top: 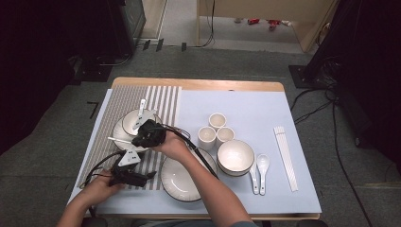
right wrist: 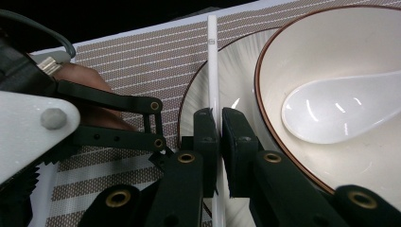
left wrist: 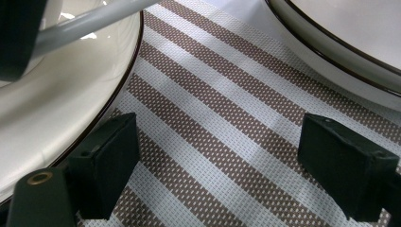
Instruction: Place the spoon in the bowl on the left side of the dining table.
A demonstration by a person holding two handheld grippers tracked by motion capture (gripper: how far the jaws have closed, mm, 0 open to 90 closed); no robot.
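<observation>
The right gripper (right wrist: 219, 124) clamps a slim white chopstick (right wrist: 212, 66), its long axis pointing away over the glossy plate (right wrist: 236, 71) beside the bowl (right wrist: 326, 52); the left gripper (left wrist: 220, 156) gapes wide above the woven striped mat (left wrist: 222, 113).

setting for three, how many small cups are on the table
3, clustered mid-table on the blue mat, behind the big bowl: one at the back, one front left, one front right. None seem hidden.

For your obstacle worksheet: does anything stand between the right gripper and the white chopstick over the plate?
Nothing does: the right gripper is already shut on the white chopstick, its fingers pressing it from both sides.
</observation>
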